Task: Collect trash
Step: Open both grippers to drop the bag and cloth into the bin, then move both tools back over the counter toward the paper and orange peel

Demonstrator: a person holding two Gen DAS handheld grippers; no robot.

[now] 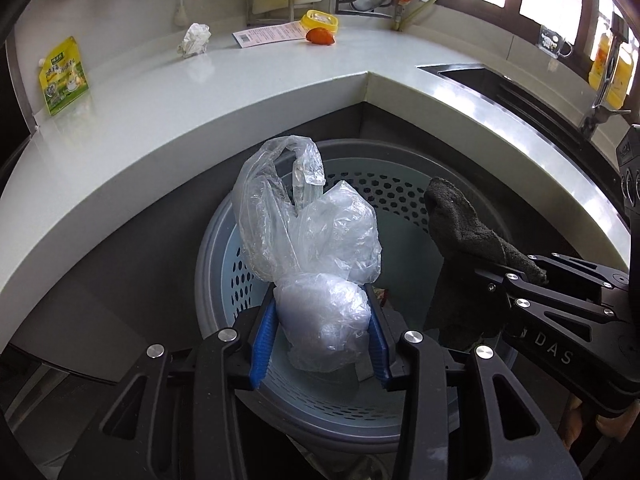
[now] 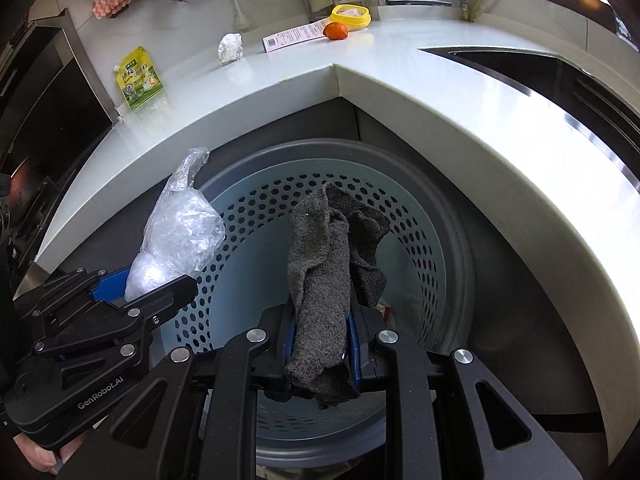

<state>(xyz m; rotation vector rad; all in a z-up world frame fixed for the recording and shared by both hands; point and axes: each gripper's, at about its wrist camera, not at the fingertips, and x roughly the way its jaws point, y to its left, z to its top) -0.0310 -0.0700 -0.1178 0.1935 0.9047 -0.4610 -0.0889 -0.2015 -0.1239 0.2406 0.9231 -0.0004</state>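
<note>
Two grippers pinch crinkled plastic bag (image 1: 308,240) and fuzzy rag (image 2: 324,280).

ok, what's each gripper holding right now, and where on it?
Left gripper pinches the clear plastic bag at its bunched lower end. Right gripper clamps the dark grey cloth around its lower-middle folds.

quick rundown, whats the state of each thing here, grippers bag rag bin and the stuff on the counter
left gripper: shut on plastic bag
plastic bag: crumpled, held over bin
right gripper: shut on grey rag
grey rag: limp, held over bin
bin: open, nearly empty
crumpled paper: lying on counter
green pouch: lying flat on counter
</note>
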